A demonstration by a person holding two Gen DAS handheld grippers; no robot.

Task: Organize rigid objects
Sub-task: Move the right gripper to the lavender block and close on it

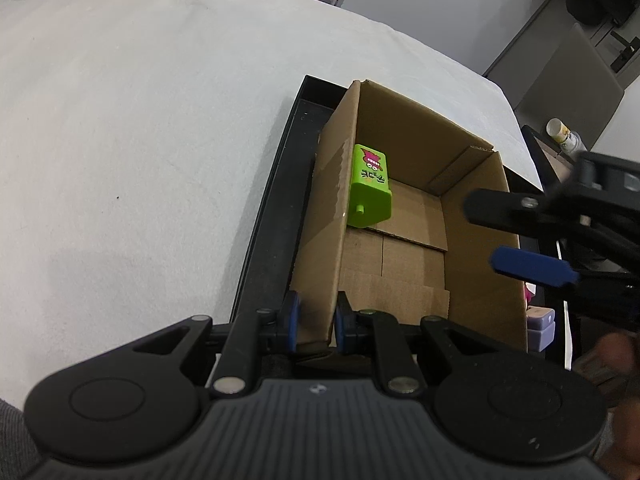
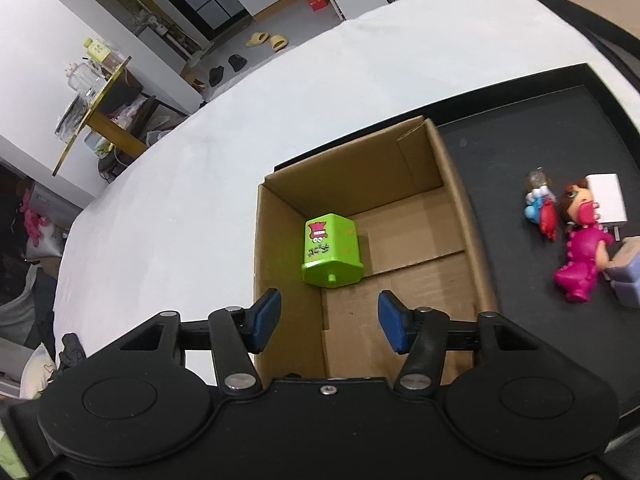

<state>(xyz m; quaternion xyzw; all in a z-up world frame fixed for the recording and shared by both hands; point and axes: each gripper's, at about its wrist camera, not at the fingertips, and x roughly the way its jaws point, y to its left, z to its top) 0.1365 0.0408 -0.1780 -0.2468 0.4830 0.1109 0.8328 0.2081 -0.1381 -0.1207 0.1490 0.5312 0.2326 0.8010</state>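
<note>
We count one cardboard box at frame centre, holding one green toy block. At the right edge lie two figurines, a pink one and a small blue-and-red one, plus one white charger and one lilac box.

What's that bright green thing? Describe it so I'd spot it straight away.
Find the black tray on the white table, then the open cardboard box standing in it. The only thing inside is the green plastic block, lying against the box's wall, with a pink cartoon sticker and a small peg on one end.
</note>
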